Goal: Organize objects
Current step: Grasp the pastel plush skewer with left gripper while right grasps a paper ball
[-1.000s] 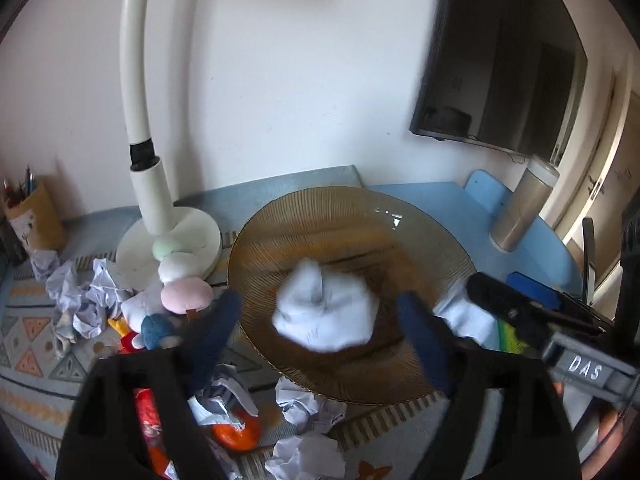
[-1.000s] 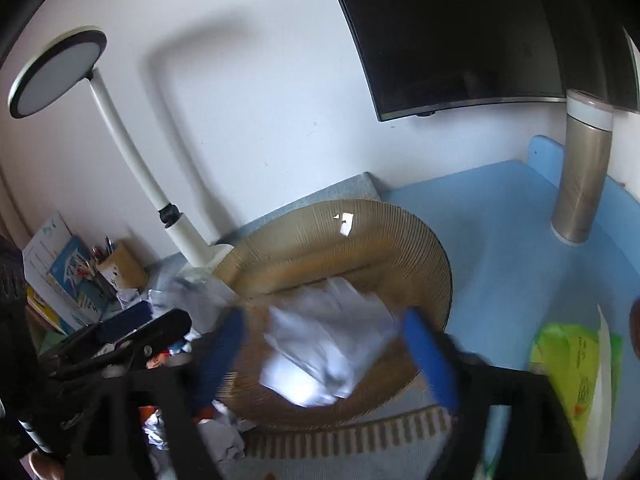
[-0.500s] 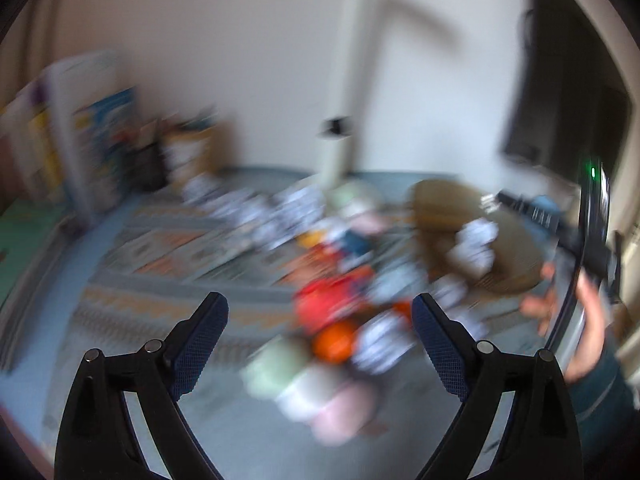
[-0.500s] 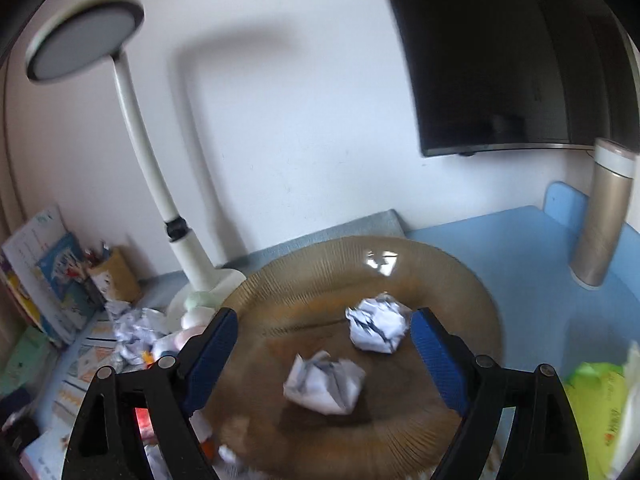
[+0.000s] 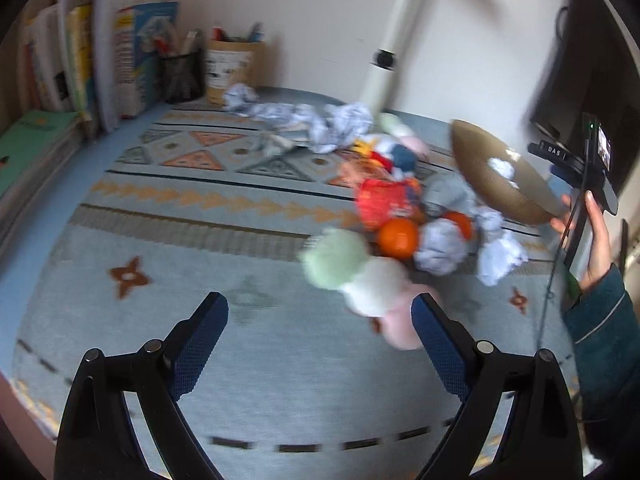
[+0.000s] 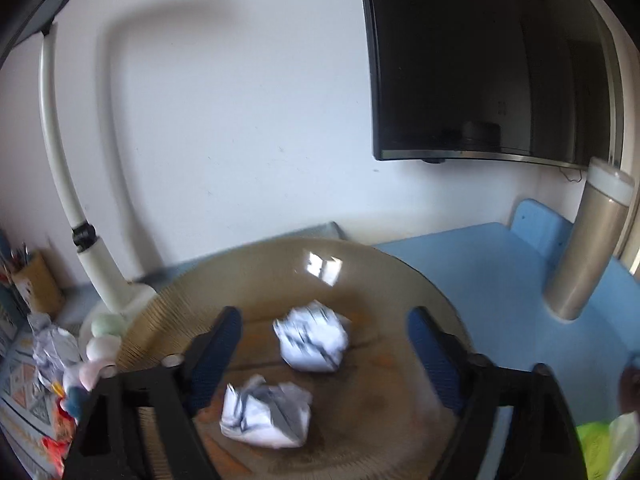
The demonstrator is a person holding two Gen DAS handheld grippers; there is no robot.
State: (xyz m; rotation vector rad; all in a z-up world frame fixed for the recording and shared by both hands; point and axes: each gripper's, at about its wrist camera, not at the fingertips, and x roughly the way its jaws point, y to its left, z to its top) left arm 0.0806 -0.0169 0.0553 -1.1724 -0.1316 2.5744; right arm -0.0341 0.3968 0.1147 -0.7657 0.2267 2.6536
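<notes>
While both tools hang open and empty, two crumpled paper balls [image 6: 310, 340] lie in the amber glass plate [image 6: 420, 280], between the right tool's [image 6: 324, 338] fingers. More paper wads [image 5: 440, 244] sit heaped with an orange [image 5: 398, 238] and soft pastel toys [image 5: 360, 276] at the left tool's [image 5: 320, 334] one o'clock on the table's patterned mat [image 5: 180, 208]. Such paper is likely featherlight and springy, best pinched across its middle.

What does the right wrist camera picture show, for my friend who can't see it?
Two crumpled paper balls lie in a brown glass plate, with the open right gripper above them. A white lamp stands behind.
</notes>
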